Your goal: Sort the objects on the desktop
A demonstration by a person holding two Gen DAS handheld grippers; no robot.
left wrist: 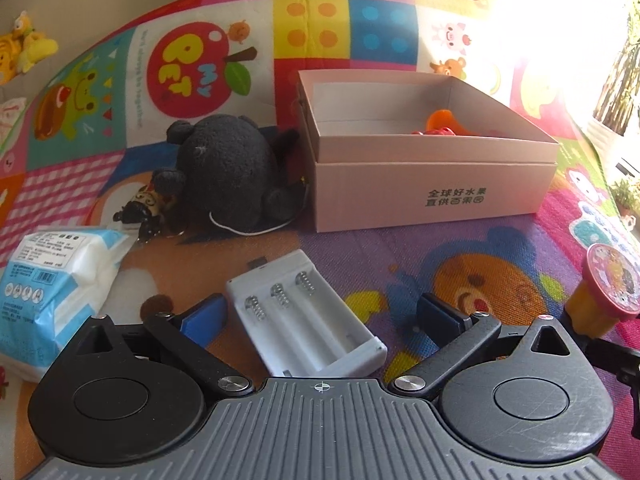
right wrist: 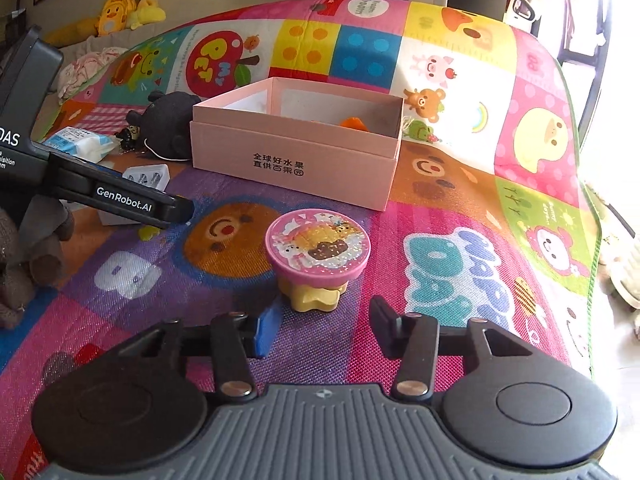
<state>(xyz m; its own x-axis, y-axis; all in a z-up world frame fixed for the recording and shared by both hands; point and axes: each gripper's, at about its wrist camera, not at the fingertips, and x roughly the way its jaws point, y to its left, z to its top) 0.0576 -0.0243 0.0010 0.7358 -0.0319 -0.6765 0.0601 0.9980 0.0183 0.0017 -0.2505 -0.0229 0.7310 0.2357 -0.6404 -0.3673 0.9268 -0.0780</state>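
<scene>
Left wrist view: left gripper [left wrist: 320,316] stood spread, white battery holder [left wrist: 306,312] lying loose between its fingers, pink box [left wrist: 432,168] beyond.

Right wrist view: right gripper [right wrist: 320,330] parted, empty, just short of pink-topped toy [right wrist: 318,256]. Best centre jaws on yellow base before closing.
</scene>
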